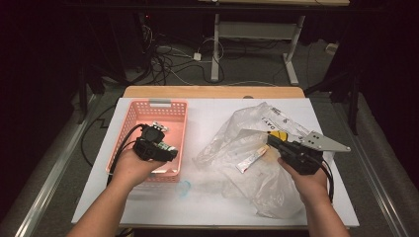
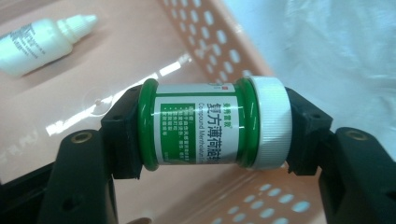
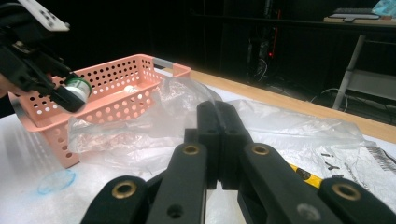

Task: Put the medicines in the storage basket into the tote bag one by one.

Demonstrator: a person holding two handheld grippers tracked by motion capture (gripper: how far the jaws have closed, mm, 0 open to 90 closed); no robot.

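High view: the left claw (image 1: 159, 144) hangs over the pink basket (image 1: 180, 106), clamping a green jar (image 2: 210, 123) crosswise, base to cap. The right claw (image 1: 274, 140), jaws closed empty, rests level on the plastic bag (image 1: 237, 123).

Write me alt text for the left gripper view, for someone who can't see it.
The left tool, with two black jaws, clamps a small green jar with a white ribbed cap and a green-and-white label end to end, lying sideways above a pink perforated plastic basket. A white dropper bottle lies on the basket floor at the upper left.
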